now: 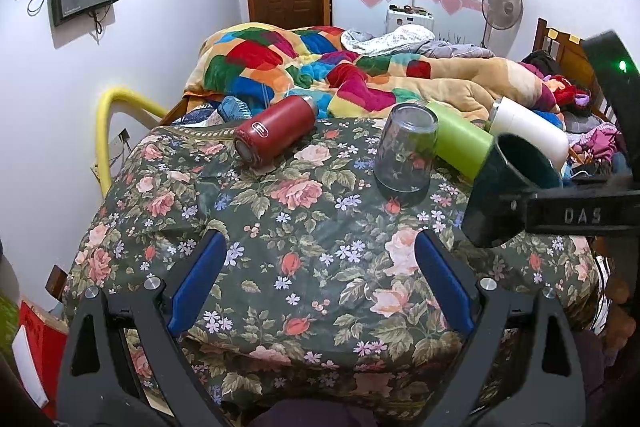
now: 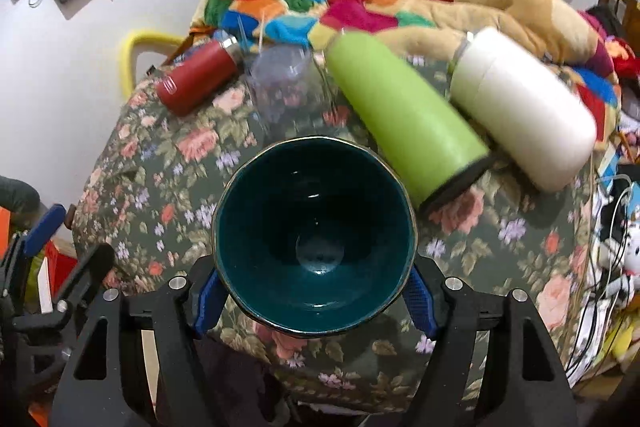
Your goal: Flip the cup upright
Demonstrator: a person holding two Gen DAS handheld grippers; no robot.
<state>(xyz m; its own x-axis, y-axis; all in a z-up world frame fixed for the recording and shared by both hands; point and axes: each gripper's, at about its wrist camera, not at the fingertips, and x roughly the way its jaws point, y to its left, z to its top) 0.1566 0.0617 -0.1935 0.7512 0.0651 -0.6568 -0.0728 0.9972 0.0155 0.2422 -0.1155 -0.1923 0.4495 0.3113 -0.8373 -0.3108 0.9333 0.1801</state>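
A dark teal cup (image 2: 316,231) sits between the blue pads of my right gripper (image 2: 316,291), which is shut on it; its mouth faces the camera. In the left wrist view the same cup (image 1: 516,163) is held above the table's right side, tilted, mouth toward the left. My left gripper (image 1: 320,283) is open and empty over the near part of the floral tablecloth (image 1: 280,227).
A clear glass (image 1: 404,147) stands mouth down. A red flask (image 1: 276,131), a green bottle (image 1: 460,143) and a white bottle (image 1: 528,131) lie on their sides at the back. A bed with a colourful blanket (image 1: 304,63) is behind the table.
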